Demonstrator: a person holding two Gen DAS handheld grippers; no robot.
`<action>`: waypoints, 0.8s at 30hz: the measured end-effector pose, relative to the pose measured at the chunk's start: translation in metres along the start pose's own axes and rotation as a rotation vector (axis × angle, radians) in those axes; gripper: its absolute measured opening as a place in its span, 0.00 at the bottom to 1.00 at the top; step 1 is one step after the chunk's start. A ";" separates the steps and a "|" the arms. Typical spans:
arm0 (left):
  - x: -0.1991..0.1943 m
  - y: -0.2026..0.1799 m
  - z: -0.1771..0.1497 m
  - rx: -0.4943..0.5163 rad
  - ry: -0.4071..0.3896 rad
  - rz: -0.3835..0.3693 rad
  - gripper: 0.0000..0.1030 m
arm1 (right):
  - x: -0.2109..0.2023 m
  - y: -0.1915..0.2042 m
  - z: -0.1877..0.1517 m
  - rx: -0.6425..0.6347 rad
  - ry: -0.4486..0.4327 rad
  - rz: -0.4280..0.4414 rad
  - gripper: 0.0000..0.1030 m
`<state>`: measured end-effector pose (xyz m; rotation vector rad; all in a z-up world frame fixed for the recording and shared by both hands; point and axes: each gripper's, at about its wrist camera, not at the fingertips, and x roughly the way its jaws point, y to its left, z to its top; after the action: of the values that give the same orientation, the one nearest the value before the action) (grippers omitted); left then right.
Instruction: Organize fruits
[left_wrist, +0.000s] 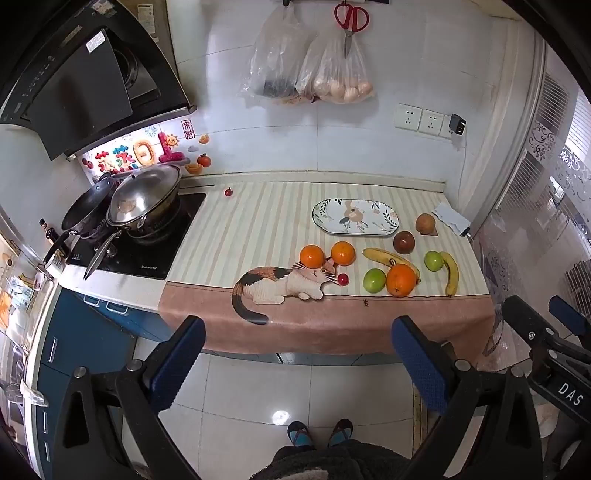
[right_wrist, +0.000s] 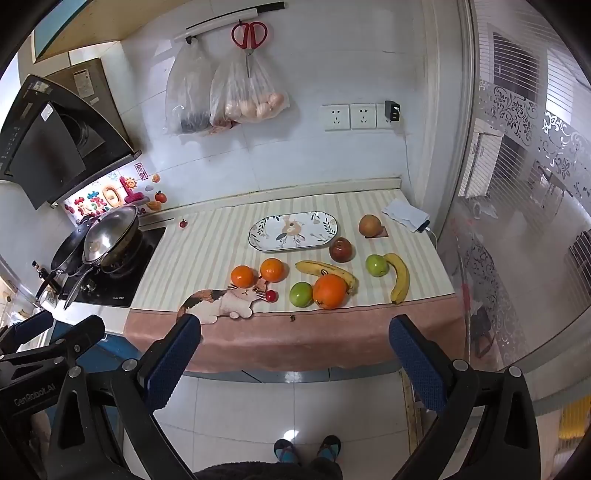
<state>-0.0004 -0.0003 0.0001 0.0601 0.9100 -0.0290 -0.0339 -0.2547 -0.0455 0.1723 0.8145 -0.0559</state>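
Fruits lie on a striped cloth on the counter: three oranges, the largest (left_wrist: 400, 280) (right_wrist: 330, 291) in front, two bananas (left_wrist: 451, 272) (right_wrist: 400, 277), two green apples (left_wrist: 373, 280) (right_wrist: 301, 294), a dark red apple (left_wrist: 403, 242) (right_wrist: 341, 249), a brown pear (left_wrist: 425, 223) (right_wrist: 370, 225) and a small red tomato (left_wrist: 343, 279) (right_wrist: 271, 295). An empty oval patterned plate (left_wrist: 355, 216) (right_wrist: 293, 230) sits behind them. My left gripper (left_wrist: 297, 354) and right gripper (right_wrist: 295, 350) are both open and empty, held back from the counter's front edge above the floor.
A stove with a lidded wok (left_wrist: 146, 201) (right_wrist: 110, 236) and pans stands left. Another small tomato (left_wrist: 228, 192) (right_wrist: 183, 223) lies near the stove. A folded cloth and phone (left_wrist: 451, 218) (right_wrist: 406, 215) lie back right. Bags and scissors (left_wrist: 351, 22) hang on the wall. A glass partition (right_wrist: 517, 221) stands right.
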 end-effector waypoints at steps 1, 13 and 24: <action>-0.001 -0.001 0.000 0.001 -0.002 0.001 1.00 | 0.000 0.000 0.000 0.002 0.001 0.002 1.00; 0.005 0.006 -0.001 -0.010 0.003 -0.008 1.00 | -0.001 0.005 0.007 -0.003 0.015 0.009 1.00; 0.001 0.014 -0.002 -0.012 -0.009 0.002 1.00 | 0.003 0.007 0.004 -0.006 0.011 0.007 1.00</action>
<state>-0.0009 0.0137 -0.0015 0.0494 0.9015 -0.0219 -0.0282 -0.2488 -0.0446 0.1696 0.8250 -0.0459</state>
